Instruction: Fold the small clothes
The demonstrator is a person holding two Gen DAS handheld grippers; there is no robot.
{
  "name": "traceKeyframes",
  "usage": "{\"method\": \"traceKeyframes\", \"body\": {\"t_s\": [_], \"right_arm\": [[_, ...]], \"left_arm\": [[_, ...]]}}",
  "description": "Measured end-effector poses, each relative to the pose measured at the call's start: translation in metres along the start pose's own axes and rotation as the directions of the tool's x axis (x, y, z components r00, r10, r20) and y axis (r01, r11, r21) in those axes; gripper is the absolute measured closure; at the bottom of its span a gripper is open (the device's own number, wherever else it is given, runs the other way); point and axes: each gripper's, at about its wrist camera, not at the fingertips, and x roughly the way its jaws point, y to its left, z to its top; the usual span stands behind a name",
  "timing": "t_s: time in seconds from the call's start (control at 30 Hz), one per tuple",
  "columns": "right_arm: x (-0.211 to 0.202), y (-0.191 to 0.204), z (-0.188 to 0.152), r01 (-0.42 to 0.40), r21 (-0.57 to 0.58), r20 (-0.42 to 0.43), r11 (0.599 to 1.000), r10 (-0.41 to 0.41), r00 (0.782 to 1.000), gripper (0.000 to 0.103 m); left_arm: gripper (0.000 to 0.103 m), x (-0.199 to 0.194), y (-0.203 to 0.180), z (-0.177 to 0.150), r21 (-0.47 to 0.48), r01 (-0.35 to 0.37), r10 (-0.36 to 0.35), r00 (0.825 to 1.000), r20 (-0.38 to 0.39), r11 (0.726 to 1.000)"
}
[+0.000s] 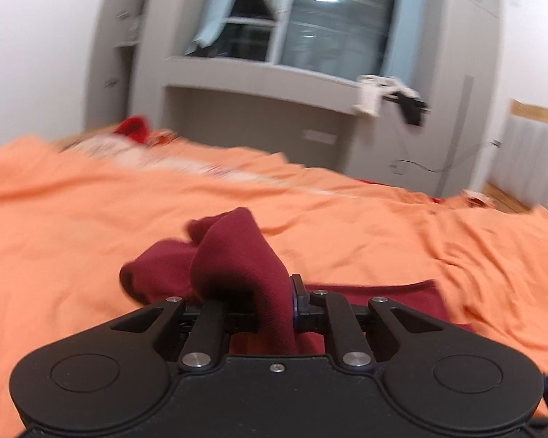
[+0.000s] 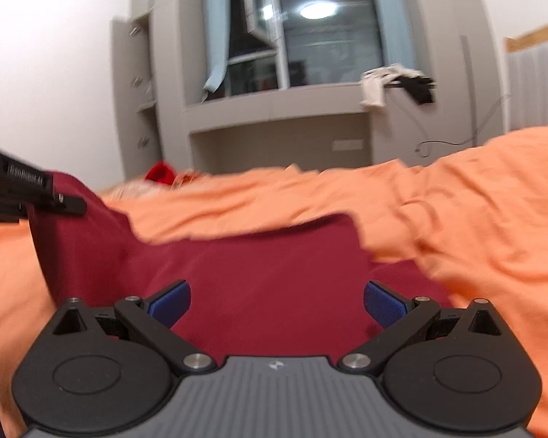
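The left gripper (image 1: 274, 303), at lower centre of its own view, has its jaws pressed in on a bunched fold of a dark red garment (image 1: 233, 255); the cloth rises in a hump above the fingers, and a flat part of it trails off to the lower right. In the right wrist view the same garment (image 2: 259, 273) fills the middle of the frame, spread over an orange bed sheet (image 2: 475, 211), with its left edge drawn up to the left gripper (image 2: 69, 204) at the left margin. The right gripper (image 2: 277, 306) stands with jaws spread wide, its blue pads (image 2: 383, 303) either side of the red cloth and not pressing it. A bright red item (image 2: 160, 174) lies at the far edge of the bed, left of centre. A window (image 2: 303, 33) occupies the upper centre; both views are blurred.
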Motion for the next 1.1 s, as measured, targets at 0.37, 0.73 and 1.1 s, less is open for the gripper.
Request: {"method": "traceKeyframes", "body": {"t_s": [0.37, 0.73, 1.1], "right_arm": [[-0.027, -0.122, 0.038, 0.188, 0.282, 0.061, 0.941, -0.213, 0.975, 0.0], [-0.014, -0.148, 0.027, 0.175, 0.354, -0.008, 0.919, -0.184, 0.983, 0.0], [-0.012, -0.148, 0.024, 0.182, 0.383, -0.035, 0.906, -0.182, 0.983, 0.0]], "left_arm": [[0.09, -0.002, -0.136, -0.051, 0.415, 0.287, -0.254, 0.958, -0.133, 0.864], [0.06, -0.009, -0.143, -0.09, 0.463, 0.366, -0.303, 0.93, -0.207, 0.807], [0.031, -0.026, -0.156, -0.086, 0.542, 0.398, -0.372, 0.914, -0.164, 0.74]]}}
